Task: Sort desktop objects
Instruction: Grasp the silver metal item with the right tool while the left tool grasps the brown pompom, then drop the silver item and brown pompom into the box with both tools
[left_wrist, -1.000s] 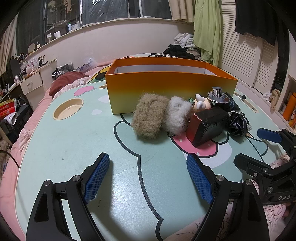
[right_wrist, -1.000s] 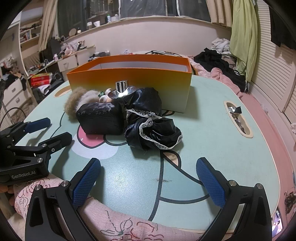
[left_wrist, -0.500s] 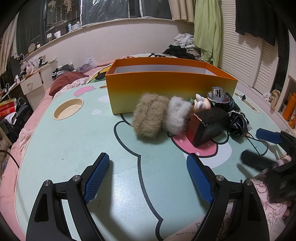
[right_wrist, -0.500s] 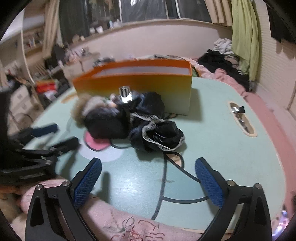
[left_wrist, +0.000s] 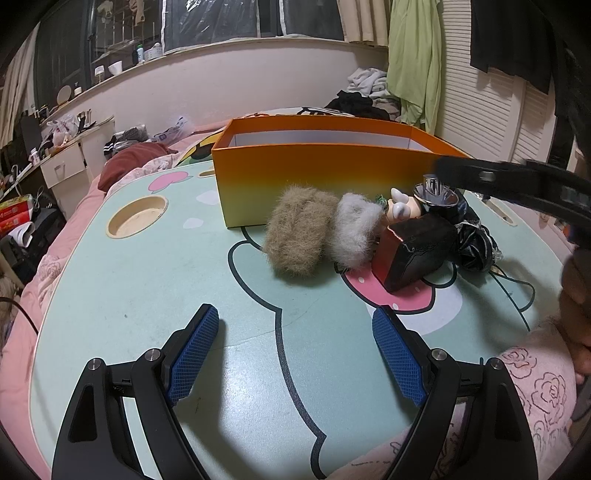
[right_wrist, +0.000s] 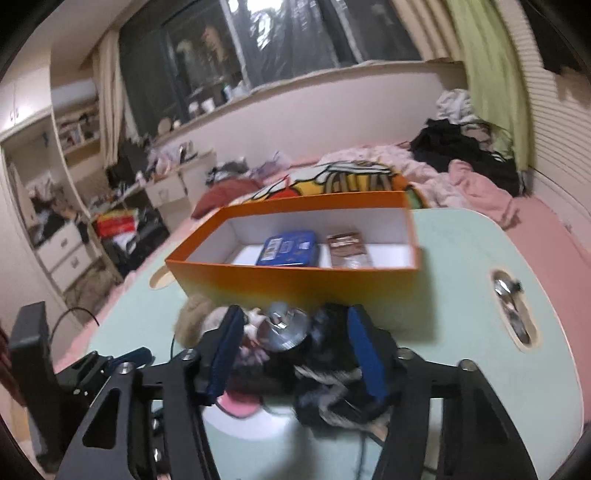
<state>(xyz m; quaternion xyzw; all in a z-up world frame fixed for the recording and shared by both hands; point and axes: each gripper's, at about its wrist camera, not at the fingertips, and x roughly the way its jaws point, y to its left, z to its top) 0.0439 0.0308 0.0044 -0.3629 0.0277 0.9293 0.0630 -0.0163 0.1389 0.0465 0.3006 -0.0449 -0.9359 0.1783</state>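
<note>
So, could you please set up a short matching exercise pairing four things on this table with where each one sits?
Things:
1. blue tin
2. tan fur piece
3. left gripper
4. round cup recess

Places:
A. left of the box
B. inside the orange box
C. beside the grey fur piece
D. over bare table

Pairs: 1-B, 2-C, 3-D, 4-A

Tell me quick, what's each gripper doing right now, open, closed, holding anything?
Left gripper: open, nothing between its jaws, above the bare table.
Right gripper: jaws closing above the pile of objects; blurred, no grip visible yet.
</note>
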